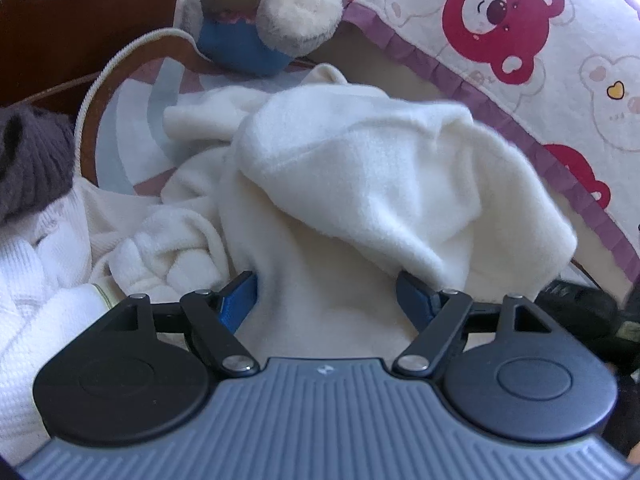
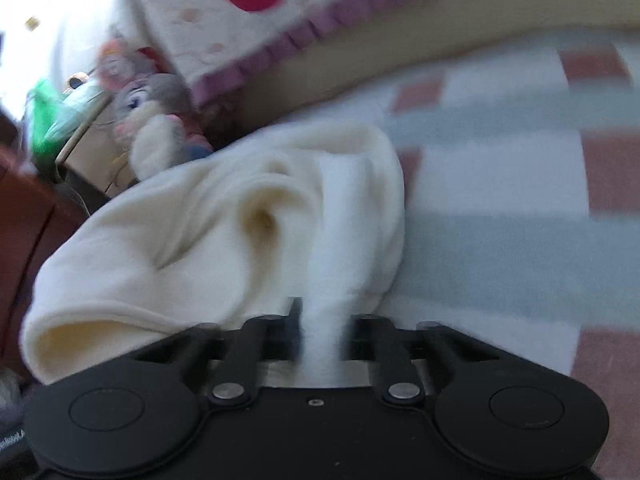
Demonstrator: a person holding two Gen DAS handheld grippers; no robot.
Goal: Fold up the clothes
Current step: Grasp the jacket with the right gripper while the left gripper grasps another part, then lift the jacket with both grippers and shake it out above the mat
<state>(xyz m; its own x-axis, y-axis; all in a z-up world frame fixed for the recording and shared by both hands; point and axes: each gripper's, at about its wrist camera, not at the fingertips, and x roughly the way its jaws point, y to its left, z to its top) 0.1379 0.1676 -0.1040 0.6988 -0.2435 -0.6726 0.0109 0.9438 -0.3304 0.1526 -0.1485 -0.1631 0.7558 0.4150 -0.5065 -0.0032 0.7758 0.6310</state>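
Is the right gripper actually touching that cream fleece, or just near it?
Touching. The right wrist view shows a strip of the fleece running straight between the right gripper's fingers, which are closed on it with no gap.

Checked rug (image 2: 500, 240) underfoot; bear-print bedspread (image 1: 520, 40) with purple frill; dark wood furniture (image 1: 80, 20); bright daylight.

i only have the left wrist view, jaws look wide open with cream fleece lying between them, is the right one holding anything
Observer: Yes. The right gripper is shut on a bunched strip of the cream fleece garment.
Operator: is the rest of it lifted or lying down
Observer: On the right wrist view it drapes to the left of the gripper, with an open hem or cuff at the lower left.
Operator: whats under it on that side
Observer: A checked blanket in pink, white and pale blue.
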